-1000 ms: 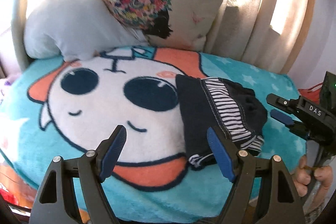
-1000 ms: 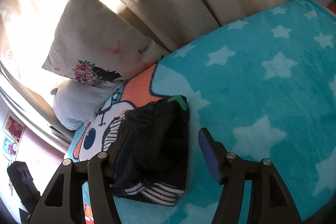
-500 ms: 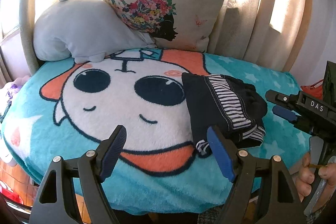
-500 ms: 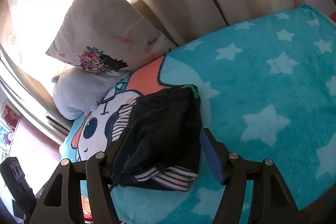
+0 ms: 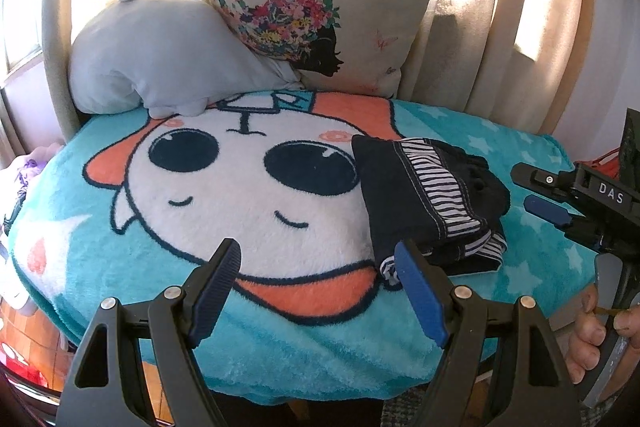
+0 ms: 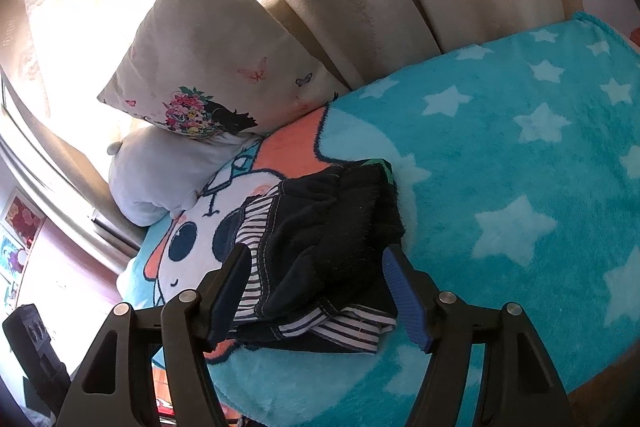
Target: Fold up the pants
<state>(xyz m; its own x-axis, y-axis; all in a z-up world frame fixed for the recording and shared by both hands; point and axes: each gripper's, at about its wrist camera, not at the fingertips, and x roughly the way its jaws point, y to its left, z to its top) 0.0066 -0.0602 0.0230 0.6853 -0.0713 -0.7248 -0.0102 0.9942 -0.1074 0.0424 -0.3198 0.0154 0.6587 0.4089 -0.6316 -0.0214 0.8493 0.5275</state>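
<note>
Already the pants (image 5: 432,211) lie in a folded bundle on the blanket (image 5: 280,331), just beside the cartoon face. My left gripper (image 5: 320,283) and right gripper (image 6: 316,287) both gape empty; next, I judge, just tidying.

Sunlit beige curtains (image 5: 500,27) hang behind the blanketed bed (image 5: 280,347).

Open blanket (image 5: 120,259) left of pants (image 5: 428,203); pillows (image 5: 320,3) behind
</note>
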